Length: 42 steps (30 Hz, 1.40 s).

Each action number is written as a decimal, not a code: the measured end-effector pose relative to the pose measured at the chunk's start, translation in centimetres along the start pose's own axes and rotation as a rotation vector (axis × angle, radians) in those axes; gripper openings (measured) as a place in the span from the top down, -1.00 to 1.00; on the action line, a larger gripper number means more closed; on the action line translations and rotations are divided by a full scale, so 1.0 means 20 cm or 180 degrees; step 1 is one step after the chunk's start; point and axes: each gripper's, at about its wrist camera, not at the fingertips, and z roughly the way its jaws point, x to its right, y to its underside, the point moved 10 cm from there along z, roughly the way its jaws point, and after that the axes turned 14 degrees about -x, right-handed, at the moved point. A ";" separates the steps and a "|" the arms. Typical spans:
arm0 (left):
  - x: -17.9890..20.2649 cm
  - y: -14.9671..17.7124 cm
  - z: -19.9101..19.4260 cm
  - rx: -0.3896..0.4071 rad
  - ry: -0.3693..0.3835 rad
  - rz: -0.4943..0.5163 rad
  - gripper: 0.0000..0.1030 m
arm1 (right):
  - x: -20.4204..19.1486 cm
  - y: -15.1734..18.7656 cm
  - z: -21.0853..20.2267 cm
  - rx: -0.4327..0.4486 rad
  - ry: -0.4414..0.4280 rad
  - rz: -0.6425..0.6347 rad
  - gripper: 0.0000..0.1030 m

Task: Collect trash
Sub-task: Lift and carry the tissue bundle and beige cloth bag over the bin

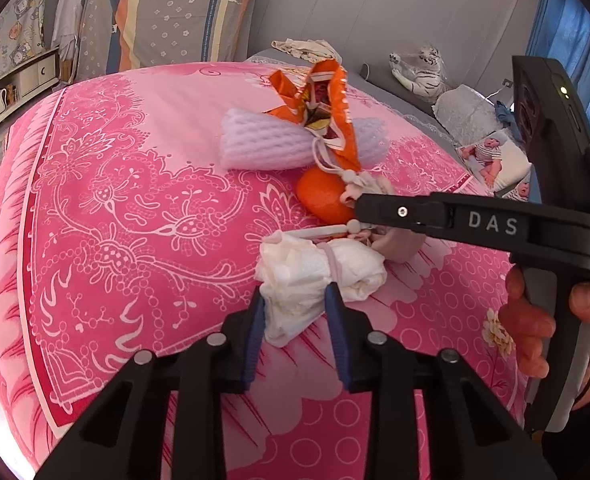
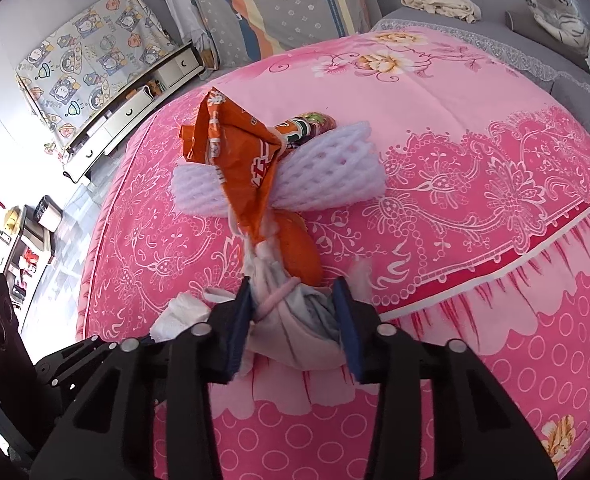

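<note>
Now your left gripper (image 1: 295, 312) clamps the tissue wad (image 1: 319, 272) dead ahead; your right gripper (image 2: 295, 312) clamps the cloth bundle (image 2: 291, 320), 2 grips side by side.

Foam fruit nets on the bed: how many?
1. The white foam net lies mid-bed under the orange wrapper, just beyond the orange peel. More could be hidden beneath the pile.

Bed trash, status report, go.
Left gripper shut on white tissue wad. Right gripper shut on pink bundle. Orange wrapper, foam net uncollected.
</note>
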 end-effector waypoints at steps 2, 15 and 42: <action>-0.01 0.00 -0.01 0.0001 0.0006 -0.0011 0.48 | 0.02 0.00 -0.01 0.0018 0.0030 0.0024 0.36; -0.01 0.03 -0.10 0.0078 -0.0081 0.0013 0.49 | 0.18 0.07 -0.15 0.0134 0.0114 0.0243 0.39; 0.19 0.10 -0.49 0.0461 -0.0265 0.0234 0.49 | 0.30 0.30 -0.56 0.0540 0.0150 0.0449 0.40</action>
